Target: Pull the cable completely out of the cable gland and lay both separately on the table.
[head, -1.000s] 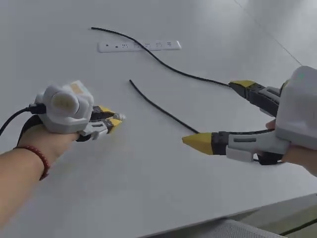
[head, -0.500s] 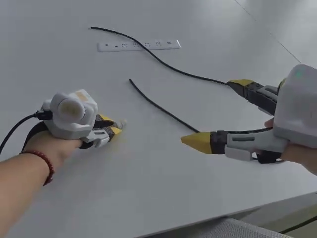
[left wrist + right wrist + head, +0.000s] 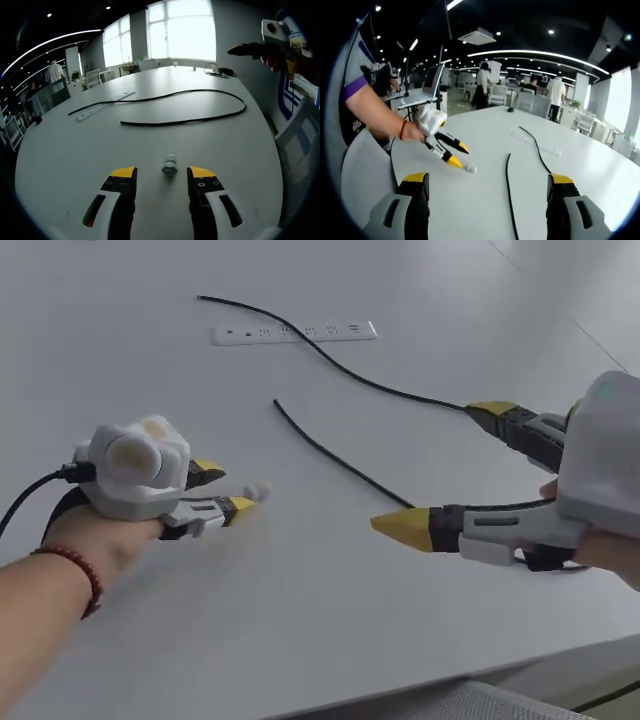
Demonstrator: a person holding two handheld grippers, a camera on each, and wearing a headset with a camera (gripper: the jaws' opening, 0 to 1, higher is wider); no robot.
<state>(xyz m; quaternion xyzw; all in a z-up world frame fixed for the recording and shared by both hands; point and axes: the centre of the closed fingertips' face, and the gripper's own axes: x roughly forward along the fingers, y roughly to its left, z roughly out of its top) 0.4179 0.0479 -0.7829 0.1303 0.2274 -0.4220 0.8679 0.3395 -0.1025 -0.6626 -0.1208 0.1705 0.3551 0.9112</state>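
The small pale cable gland lies by itself on the white table. My left gripper is open right behind it, jaws apart. In the left gripper view the gland rests just ahead of the gap of the left gripper, touching neither jaw. The black cable lies loose on the table in a long bend, apart from the gland. My right gripper hovers wide open over the cable's bend and holds nothing. In the right gripper view the gland sits left of the cable.
A white power strip lies at the far side of the table, with the cable's other run passing its end. The table's front edge runs close below my right hand. People and office chairs stand far behind the table.
The left gripper's jaws have opened and let go of the gland, which now rests on the table just beyond them. The right gripper has stayed in place, open.
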